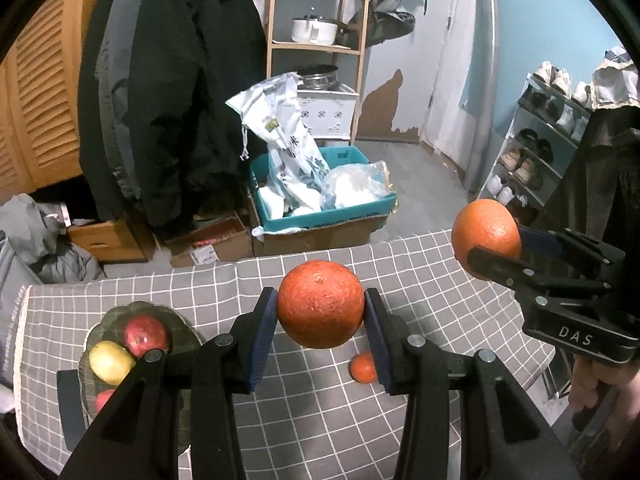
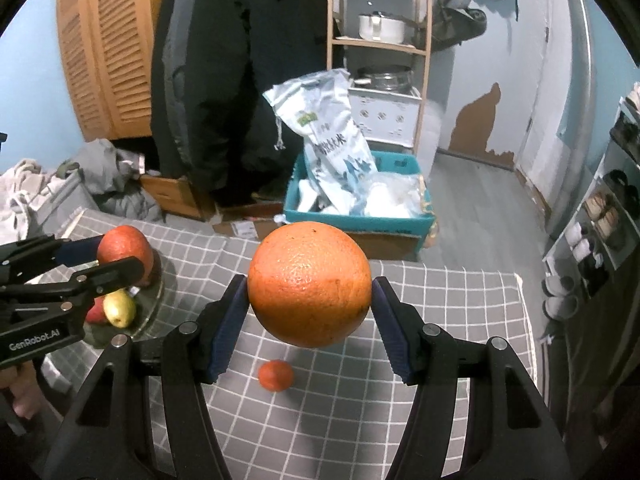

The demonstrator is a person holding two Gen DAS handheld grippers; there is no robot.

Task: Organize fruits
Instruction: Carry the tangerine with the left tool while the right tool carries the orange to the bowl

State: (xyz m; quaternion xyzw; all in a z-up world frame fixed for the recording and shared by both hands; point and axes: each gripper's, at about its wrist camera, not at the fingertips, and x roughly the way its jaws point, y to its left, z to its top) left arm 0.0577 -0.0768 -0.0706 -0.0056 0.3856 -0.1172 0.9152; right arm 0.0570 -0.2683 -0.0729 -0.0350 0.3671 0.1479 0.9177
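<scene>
2 oranges held clear of the worktop. The darker orange (image 1: 320, 304) sits between the blue pads of the left claw (image 1: 320, 320), pinched at its widest girth; the paler orange (image 2: 310, 284) is pinched the same way by the right claw (image 2: 310, 312). Each fruit hangs above the grid-patterned cloth of the worktop (image 1: 420, 280), well apart from it.

Below and slightly to the right of the left claw a small tangerine (image 1: 363, 368) lies on the cloth. To the left of the left claw stands a glass plate (image 1: 188, 328) bearing a red apple (image 1: 145, 334) and a yellow fruit (image 1: 110, 362), with a further red fruit partly hidden.

Risks, as judged: each round, slightly waxy fruit is held at only 2 small contact patches, so a tilt or jolt of a claw may let it roll out and drop, striking the tangerine or rolling off the worktop edge. The plate looks nearly full; an orange set on its sloping rim may roll off or push out the fruit there. The claws are near each other and could collide if both approach the plate together.
</scene>
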